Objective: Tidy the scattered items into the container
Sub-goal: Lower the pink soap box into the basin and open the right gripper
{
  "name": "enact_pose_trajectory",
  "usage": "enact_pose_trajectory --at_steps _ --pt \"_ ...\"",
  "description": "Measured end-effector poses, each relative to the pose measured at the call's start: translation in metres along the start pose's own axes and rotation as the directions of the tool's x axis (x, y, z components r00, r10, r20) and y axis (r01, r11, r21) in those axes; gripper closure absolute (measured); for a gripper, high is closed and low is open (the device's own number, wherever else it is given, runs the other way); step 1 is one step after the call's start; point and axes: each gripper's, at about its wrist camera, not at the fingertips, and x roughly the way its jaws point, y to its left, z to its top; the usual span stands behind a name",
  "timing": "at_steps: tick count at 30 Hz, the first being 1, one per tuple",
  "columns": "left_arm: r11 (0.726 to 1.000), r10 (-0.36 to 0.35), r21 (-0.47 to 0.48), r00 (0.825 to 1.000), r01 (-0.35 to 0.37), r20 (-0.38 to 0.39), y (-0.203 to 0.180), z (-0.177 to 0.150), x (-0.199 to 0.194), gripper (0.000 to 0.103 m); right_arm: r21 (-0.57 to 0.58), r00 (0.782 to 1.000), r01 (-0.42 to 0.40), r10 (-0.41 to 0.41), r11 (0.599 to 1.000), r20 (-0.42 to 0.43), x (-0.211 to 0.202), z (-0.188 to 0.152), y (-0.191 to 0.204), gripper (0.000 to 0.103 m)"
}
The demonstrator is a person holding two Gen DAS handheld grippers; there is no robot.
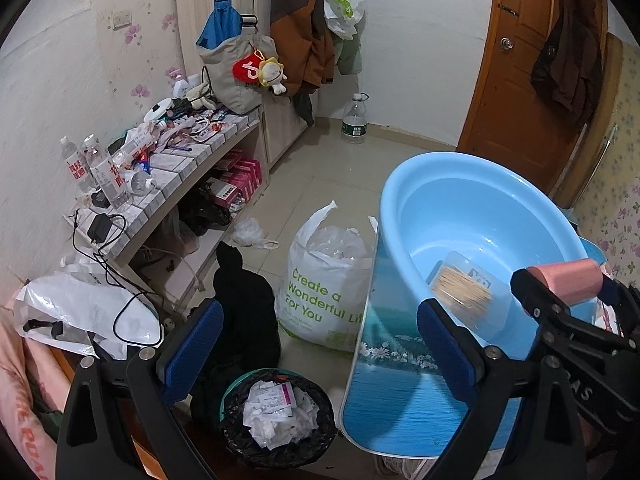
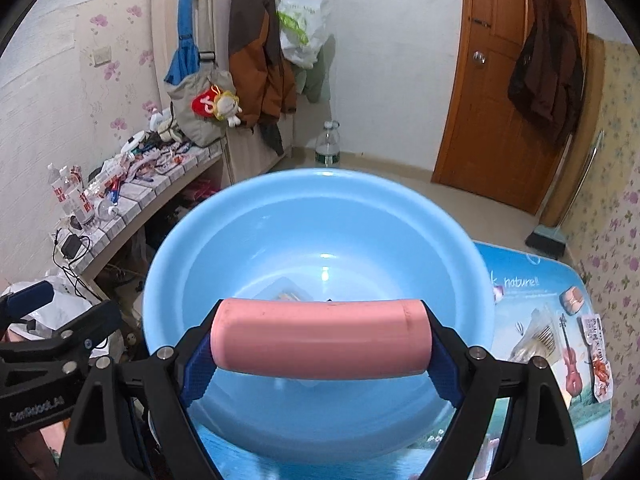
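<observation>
Where it was: while my right gripper (image 2: 320, 344) hung over the blue basin (image 2: 168, 264), the pink cylinder (image 2: 320, 342) lay crosswise between its pads, pinched at both ends, just above the near rim.
Left gripper (image 1: 320, 344): its jaws stood apart with nothing between them, beside the basin.
How it would handle: I judged the cylinder stiff, light and smooth-skinned, so likely to slip; an end-to-end grip let it roll, and a hold across its middle would have been surer.
Basin: glossy moulded plastic, round, deep, thick rolled rim.
Inside it: a clear box of toothpicks (image 1: 464, 292) lay on the bottom.
Table (image 2: 532, 280): slick printed top with small packets on it.
</observation>
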Motion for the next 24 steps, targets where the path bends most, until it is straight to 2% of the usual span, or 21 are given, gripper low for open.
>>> enact_pose_trajectory --at_steps 3,6,11,14,24 --pt "1.0 0.0 0.0 1.0 0.0 0.0 -0.001 0.0 0.0 0.004 -0.023 1.0 0.017 -0.018 1.0 -0.023 0.008 0.003 -0.001 0.015" --pt "1.0 -0.002 0.0 1.0 0.002 -0.001 0.0 0.0 0.0 0.004 -0.034 0.996 -0.008 0.005 0.999 -0.086 0.02 0.005 -0.003 0.015" --pt "1.0 -0.005 0.01 1.0 0.005 -0.008 -0.004 -0.002 0.001 0.004 -0.037 0.991 -0.009 0.004 0.999 -0.136 0.038 0.001 -0.007 0.015" --pt "1.0 -0.004 0.005 1.0 0.004 -0.009 -0.004 -0.002 0.002 0.004 -0.008 0.983 -0.037 0.035 0.999 -0.179 0.048 -0.003 -0.011 0.015" --pt "1.0 -0.008 0.009 1.0 0.009 -0.011 -0.006 -0.003 0.001 0.004 0.002 0.981 -0.019 0.019 1.0 -0.195 0.054 -0.003 -0.014 0.015"
